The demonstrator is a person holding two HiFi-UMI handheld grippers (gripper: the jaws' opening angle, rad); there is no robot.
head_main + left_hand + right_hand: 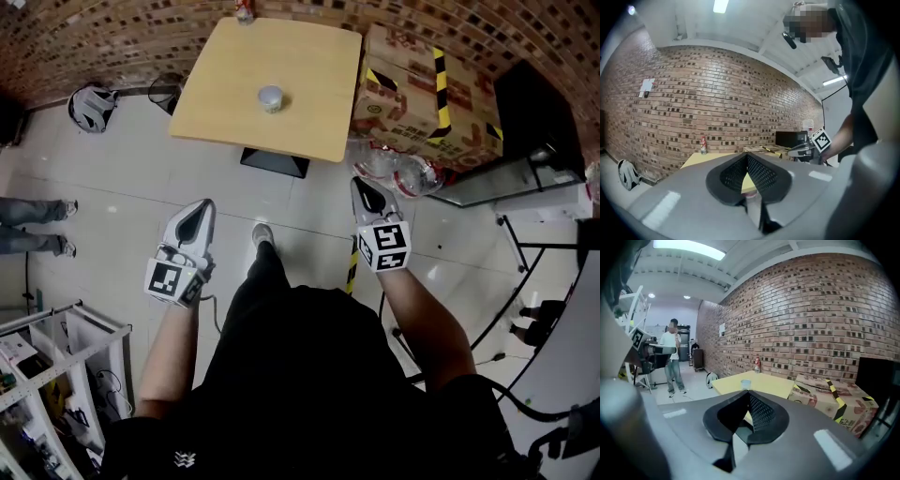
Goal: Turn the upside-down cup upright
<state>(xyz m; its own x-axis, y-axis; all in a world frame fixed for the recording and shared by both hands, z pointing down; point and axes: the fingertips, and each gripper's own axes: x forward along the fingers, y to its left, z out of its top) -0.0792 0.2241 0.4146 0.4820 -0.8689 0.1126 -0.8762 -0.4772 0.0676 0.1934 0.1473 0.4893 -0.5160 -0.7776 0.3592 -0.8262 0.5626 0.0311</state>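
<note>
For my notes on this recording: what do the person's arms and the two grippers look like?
Both the left gripper and the right gripper have pale grey shells that taper to a point, lined with black dimpled pads. Each carries a cube with black-and-white square markers. The person wears a black short-sleeved top with a small white logo; the forearms are uncovered.

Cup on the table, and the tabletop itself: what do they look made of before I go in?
Cup: probably thin plastic, pale and slightly translucent with a greyish top face; it is too small to rule out paper. Tabletop: wood or wood-look laminate with a matte finish; the surface is an even pale yellow-tan with no glare, and no grain can be made out.
</note>
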